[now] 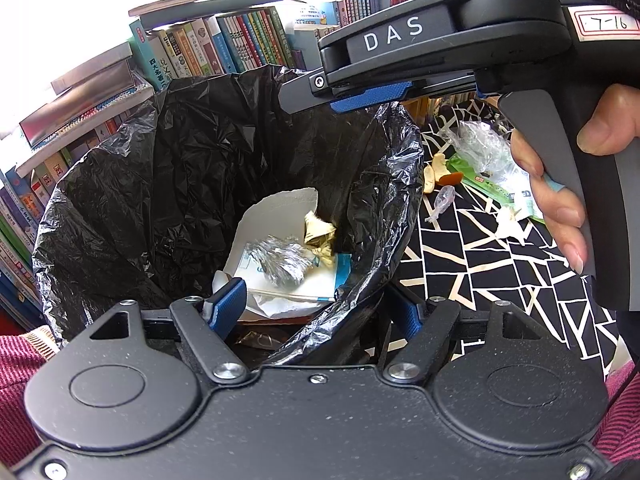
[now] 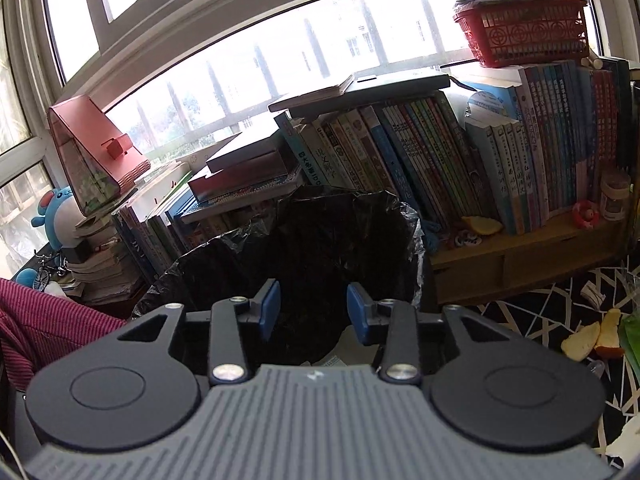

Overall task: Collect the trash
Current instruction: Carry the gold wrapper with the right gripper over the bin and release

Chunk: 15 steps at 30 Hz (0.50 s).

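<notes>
A bin lined with a black trash bag [image 1: 168,184] holds white paper [image 1: 276,216], a crumpled foil ball [image 1: 280,260] and a yellow crumpled wrapper [image 1: 320,232]. My left gripper [image 1: 318,308] straddles the bag's near rim, one finger inside and one outside, jaws apart and the pads not pressing on it. My right gripper [image 1: 316,96], held by a hand [image 1: 560,184], hovers over the bag's far right rim. In the right wrist view it [image 2: 314,312] stands open over the bag [image 2: 340,232] with nothing between its blue pads [image 2: 269,310].
On the black-and-white patterned tablecloth [image 1: 480,280] to the right lie clear plastic [image 1: 480,148], fruit peel [image 1: 432,172], a green wrapper [image 1: 492,188] and a white tissue [image 1: 508,224]. Rows of books [image 2: 440,152] and a red basket [image 2: 520,36] stand behind the bin.
</notes>
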Each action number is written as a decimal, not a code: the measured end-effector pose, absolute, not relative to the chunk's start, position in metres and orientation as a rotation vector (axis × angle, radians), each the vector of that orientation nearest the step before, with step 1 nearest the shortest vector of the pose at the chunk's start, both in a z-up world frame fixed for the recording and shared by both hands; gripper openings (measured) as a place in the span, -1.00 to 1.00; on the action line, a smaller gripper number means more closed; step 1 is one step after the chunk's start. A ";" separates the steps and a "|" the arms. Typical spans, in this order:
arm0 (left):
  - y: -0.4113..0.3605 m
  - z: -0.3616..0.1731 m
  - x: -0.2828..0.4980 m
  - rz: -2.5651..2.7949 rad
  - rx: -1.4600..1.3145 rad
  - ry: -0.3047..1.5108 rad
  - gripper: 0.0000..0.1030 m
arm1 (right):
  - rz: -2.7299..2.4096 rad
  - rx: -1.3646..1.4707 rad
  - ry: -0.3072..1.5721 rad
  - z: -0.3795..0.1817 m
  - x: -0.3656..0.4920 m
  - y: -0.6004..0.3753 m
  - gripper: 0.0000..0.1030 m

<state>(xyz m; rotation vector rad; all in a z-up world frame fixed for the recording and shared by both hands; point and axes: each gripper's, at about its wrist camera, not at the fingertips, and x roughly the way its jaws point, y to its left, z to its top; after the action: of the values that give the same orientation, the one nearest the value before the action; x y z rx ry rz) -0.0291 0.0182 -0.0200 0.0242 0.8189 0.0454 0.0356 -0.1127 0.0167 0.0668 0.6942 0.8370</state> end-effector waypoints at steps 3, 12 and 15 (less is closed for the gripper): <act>0.018 -0.020 -0.029 0.046 0.024 0.819 0.42 | 0.831 0.071 0.693 0.017 0.036 -0.114 0.16; 0.019 -0.020 -0.029 0.047 0.026 0.819 0.43 | 0.798 0.080 0.687 0.017 0.039 -0.117 0.24; 0.018 -0.020 -0.029 0.047 0.027 0.819 0.44 | 0.786 0.085 0.682 0.017 0.041 -0.119 0.26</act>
<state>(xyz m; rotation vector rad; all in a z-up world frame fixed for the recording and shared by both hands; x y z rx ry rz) -0.0287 0.0181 -0.0199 0.0268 0.8186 0.0467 0.0406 -0.1190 0.0170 0.0853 0.6815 0.7865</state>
